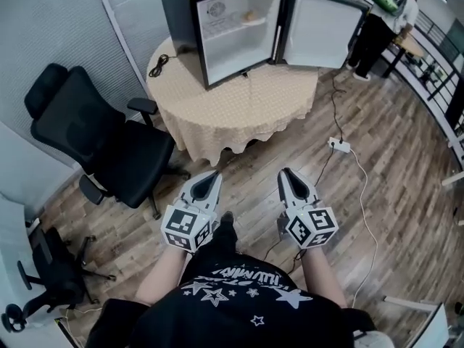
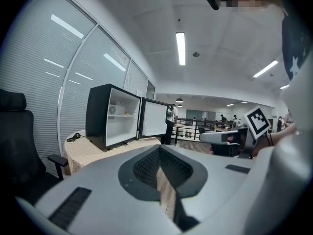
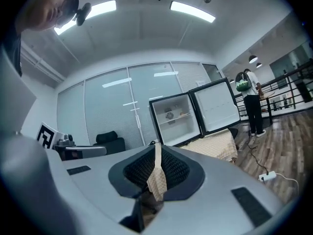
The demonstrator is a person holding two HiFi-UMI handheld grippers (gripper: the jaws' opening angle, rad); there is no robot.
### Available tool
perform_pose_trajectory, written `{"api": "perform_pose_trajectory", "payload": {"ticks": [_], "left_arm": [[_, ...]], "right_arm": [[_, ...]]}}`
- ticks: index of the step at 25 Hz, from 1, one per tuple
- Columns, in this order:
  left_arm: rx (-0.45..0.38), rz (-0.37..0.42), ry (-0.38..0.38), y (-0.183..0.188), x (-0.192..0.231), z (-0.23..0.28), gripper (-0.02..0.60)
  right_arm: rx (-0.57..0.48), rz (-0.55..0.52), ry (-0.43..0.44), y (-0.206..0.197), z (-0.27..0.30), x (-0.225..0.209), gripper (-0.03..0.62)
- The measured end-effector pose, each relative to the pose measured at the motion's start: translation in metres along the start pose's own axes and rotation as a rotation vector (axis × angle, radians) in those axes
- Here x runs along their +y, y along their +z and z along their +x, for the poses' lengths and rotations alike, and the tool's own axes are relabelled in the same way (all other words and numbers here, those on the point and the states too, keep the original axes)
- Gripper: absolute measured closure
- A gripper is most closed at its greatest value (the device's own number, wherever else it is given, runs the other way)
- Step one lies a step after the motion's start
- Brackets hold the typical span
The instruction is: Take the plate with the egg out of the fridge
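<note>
A small black fridge (image 1: 217, 27) stands on a round table with a beige cloth (image 1: 239, 107), and its door (image 1: 319, 31) is swung open to the right. On the upper shelf inside lies a plate with an egg (image 1: 250, 17), small and pale. Both grippers hang low in front of the person's body, well short of the table. The left gripper (image 1: 212, 174) and the right gripper (image 1: 285, 171) both point toward the fridge, each shut with nothing between its jaws. The fridge (image 2: 115, 114) appears far off in the left gripper view, and the fridge (image 3: 178, 119) is also distant in the right gripper view.
A black office chair (image 1: 94, 143) stands left of the table and another chair (image 1: 43, 274) at the lower left. A power strip (image 1: 339, 145) and its cable lie on the wooden floor at right. A person (image 1: 377, 27) stands beyond the fridge door. A black cord (image 1: 158, 65) lies on the table.
</note>
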State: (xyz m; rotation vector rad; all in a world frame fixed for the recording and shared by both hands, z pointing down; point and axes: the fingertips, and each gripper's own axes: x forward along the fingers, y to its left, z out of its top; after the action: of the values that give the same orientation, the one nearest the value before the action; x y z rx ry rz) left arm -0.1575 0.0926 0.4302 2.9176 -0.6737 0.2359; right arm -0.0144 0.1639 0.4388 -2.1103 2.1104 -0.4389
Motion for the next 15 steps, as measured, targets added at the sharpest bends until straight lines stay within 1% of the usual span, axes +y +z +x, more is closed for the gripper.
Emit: {"api": "perform_pose_trajectory", "payload": {"ticks": [4,9,15], "left_arm": [[-0.011,0.005,-0.028,0.017,0.02,0.036,0.58],[-0.031,0.012,-0.063,0.038,0.047,0.074,0.58],[-0.036,0.014,-0.084,0.048,0.084,0.107,0.58]], "right_arm": [[0.012,-0.036,-0.04,0.018,0.04,-0.015,0.554],[-0.035,-0.056,-0.081,0.053,0.086,-0.028,0.554],[-0.02,-0.079,-0.107,0.062,0.126,-0.036,0.554]]}}
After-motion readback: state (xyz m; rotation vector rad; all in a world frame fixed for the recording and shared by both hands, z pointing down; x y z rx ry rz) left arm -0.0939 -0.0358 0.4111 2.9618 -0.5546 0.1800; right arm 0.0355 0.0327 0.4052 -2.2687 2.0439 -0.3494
